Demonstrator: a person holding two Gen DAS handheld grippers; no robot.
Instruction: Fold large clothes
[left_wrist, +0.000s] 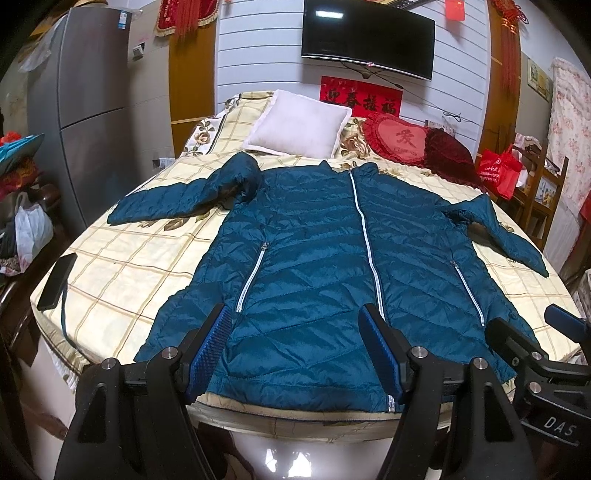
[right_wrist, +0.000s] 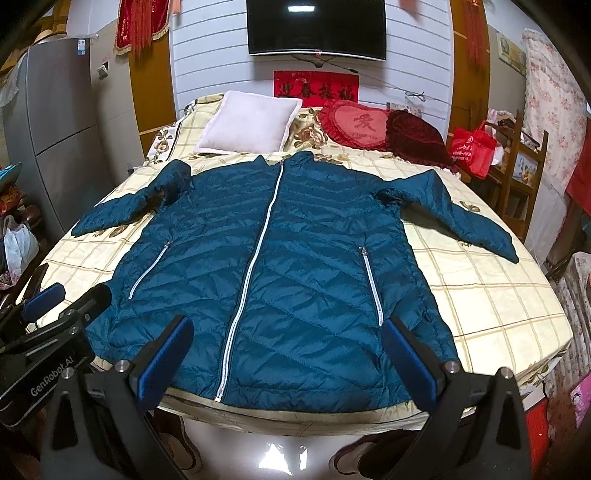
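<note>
Bed (left_wrist: 122, 258) carrying teal quilted down jacket (left_wrist: 314, 258), lying flat, zipped, sleeves spread. Likely handling light, puffy, slippery; pinching hem corners or sleeve cuffs looking safest. Left tongs (left_wrist: 295, 354) and right tongs (right_wrist: 288, 362) hovering spread, gripping nothing.

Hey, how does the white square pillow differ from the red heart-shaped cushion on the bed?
The white square pillow is plain, with no writing; the red heart-shaped cushion carries a stitched character in its middle. The pillow has straight edges, while the cushion has a ruffled frill around its rim. The pillow sits toward the left of the bed's head in both views, the cushion toward the right. Both lean at the head of the bed, beyond the teal quilted jacket.
</note>
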